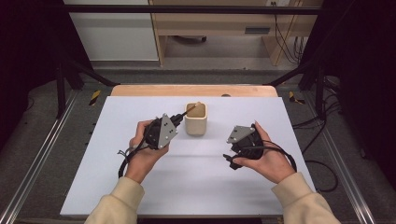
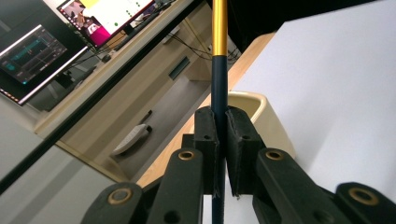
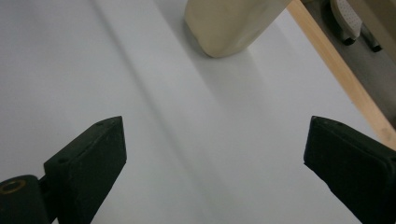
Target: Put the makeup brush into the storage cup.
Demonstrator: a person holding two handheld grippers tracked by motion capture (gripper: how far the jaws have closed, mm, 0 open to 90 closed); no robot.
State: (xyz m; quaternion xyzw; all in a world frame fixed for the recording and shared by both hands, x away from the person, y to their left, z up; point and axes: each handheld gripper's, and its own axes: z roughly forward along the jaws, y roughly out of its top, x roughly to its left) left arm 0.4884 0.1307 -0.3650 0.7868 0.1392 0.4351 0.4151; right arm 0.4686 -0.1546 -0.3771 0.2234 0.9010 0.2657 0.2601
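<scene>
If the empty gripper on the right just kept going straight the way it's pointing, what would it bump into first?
Probably the cream cup. The right gripper has its jaws wide apart over the bare white table, and the cup stands ahead, slightly to one side. Depth is hard to judge, so it might only graze it.

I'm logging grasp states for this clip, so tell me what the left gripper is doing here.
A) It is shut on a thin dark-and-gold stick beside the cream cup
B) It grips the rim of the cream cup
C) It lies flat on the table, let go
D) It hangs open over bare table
A: the left gripper has its jaws pressed on the thin stick, with the cream cup just behind it.
</scene>
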